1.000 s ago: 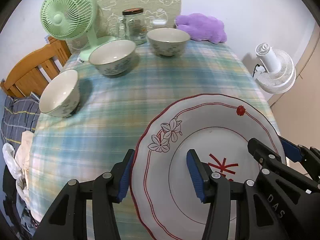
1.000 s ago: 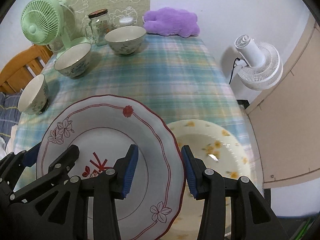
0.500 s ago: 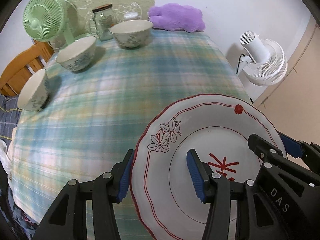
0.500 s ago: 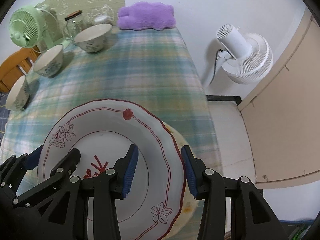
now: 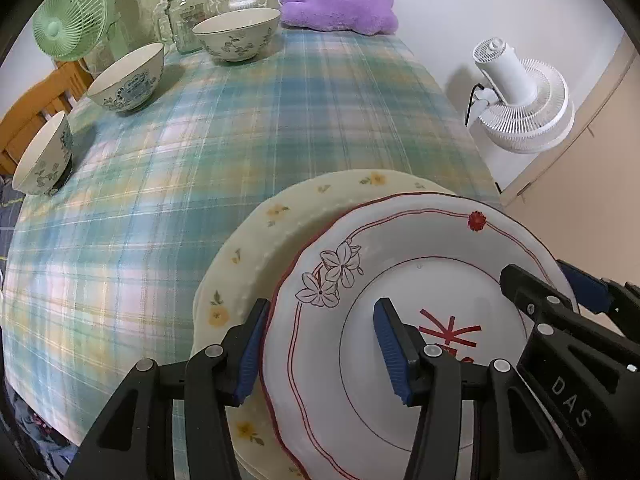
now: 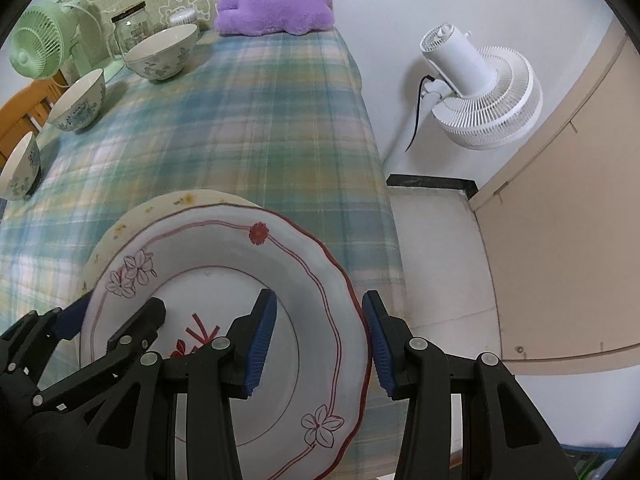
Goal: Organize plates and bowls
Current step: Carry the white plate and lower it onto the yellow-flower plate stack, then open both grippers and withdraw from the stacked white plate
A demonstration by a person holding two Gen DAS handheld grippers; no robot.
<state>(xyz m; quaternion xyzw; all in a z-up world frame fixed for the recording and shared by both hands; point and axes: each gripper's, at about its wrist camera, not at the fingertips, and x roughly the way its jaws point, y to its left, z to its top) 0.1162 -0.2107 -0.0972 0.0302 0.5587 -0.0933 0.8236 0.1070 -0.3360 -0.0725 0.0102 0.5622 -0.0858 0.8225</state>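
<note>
While three patterned bowls line the far-left side of the tabletop (image 5: 280, 128), the nearest bowl (image 5: 42, 158) by the left edge, the middle bowl (image 5: 128, 78) farther back and the far bowl (image 5: 238, 34) beside a glass jar (image 5: 186, 16) and a green fan (image 5: 72, 20), both tools work together up front! The left tool (image 5: 318, 350) straddles the left rim of the red-trimmed plate (image 5: 404, 280), one blue pad outside the rim, one over the well, clamped on it. That plate sits over the yellow-flowered plate (image 5: 256, 248) at the near right of the tabletop; whether the two touch I cannot tell. Over on the right rim, the right tool (image 6: 318, 344) grips the same plate, pads either side. Far right, a white fan (image 6: 480, 96) stands off the tabletop, and a purple plush (image 6: 276, 6) rests at the far end.
</note>
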